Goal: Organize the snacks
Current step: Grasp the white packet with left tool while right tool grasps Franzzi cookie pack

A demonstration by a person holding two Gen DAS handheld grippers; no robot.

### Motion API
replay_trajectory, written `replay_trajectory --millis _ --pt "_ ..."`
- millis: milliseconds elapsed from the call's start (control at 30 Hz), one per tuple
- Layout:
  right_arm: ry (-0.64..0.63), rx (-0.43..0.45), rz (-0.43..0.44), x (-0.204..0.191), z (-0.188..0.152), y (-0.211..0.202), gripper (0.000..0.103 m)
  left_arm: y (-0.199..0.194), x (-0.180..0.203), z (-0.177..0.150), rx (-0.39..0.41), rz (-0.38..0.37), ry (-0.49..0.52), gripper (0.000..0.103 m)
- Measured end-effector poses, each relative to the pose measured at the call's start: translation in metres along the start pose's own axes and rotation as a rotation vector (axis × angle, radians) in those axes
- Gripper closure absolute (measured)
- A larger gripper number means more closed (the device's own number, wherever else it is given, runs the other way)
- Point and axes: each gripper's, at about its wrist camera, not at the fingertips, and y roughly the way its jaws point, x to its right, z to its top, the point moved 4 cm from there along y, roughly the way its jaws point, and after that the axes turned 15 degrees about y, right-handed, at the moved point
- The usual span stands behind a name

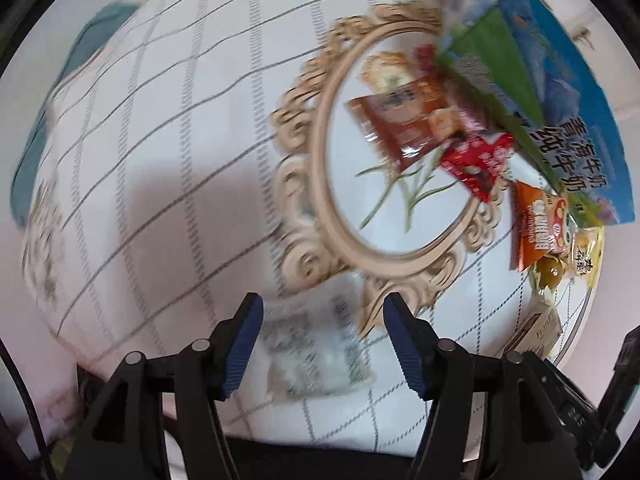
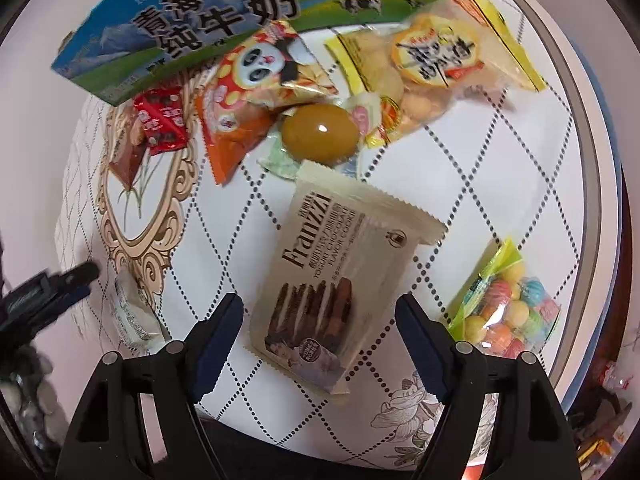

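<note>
Snacks lie scattered over the round worktop [image 2: 520, 160], and from where I stand the sorting looks barely begun. On the oval printed frame [image 1: 304, 184] of the cloth sit a brown packet [image 1: 400, 120] and a red packet [image 1: 476, 160], perhaps a first gathered pile, though I can't say for sure. Everything else lies loose. The Franzzi cookie pack [image 2: 340, 280] is in the middle of the right wrist view. An orange panda bag [image 2: 248, 104], a yellow-brown jelly cup [image 2: 320, 130] and a yellow bag of biscuits [image 2: 432, 64] crowd at 12 o'clock against the blue milk carton [image 2: 192, 28]. A bag of coloured candy balls [image 2: 508, 308] lies at 4 o'clock, close to the rim.

The left tool [image 1: 324, 344] has a pale, see-through packet [image 1: 316, 356] between its jaws; blur hides whether the pads press on it, so I cannot tell. The right tool [image 2: 320, 344] stands apart, straddling the near end of the Franzzi pack without touching it.

Open cloth spreads from 8 to 11 o'clock in the left view, good room for laying things out. The worktop's edge curves near at 3 to 5 o'clock, so the candy bag is the one likeliest to slip off.
</note>
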Motion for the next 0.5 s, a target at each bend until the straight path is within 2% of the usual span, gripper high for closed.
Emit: replay_trajectory --millis 33,100,167,233,300,367,500 --pt "0.018 -0.014 0.013 0.002 0.000 0.003 0.022 0.001 -0.001 -0.014 -0.014 -0.024 -0.017 0.043" --pt "0.035 -0.022 0.047 -0.001 0.002 0.016 0.022 0.012 -0.006 -0.021 -0.067 -0.056 -0.046 0.043" --pt "-0.018 0.000 0.011 -0.009 0.003 0.023 0.026 0.028 -0.005 -0.028 -0.133 -0.089 -0.062 0.043" --pt "-0.097 0.024 -0.020 -0.019 0.001 0.024 0.038 0.039 0.000 -0.033 -0.153 -0.085 -0.056 0.043" --pt "-0.206 0.034 -0.047 -0.029 -0.005 0.022 0.038 0.045 0.008 -0.019 -0.122 -0.063 -0.014 0.043" --pt "-0.299 0.033 -0.074 -0.036 -0.014 0.022 0.038 0.045 0.035 -0.008 -0.079 -0.057 0.053 0.046" --pt "-0.289 0.010 -0.063 -0.025 -0.019 0.022 0.037 0.040 0.074 0.000 -0.041 -0.051 0.196 0.048"
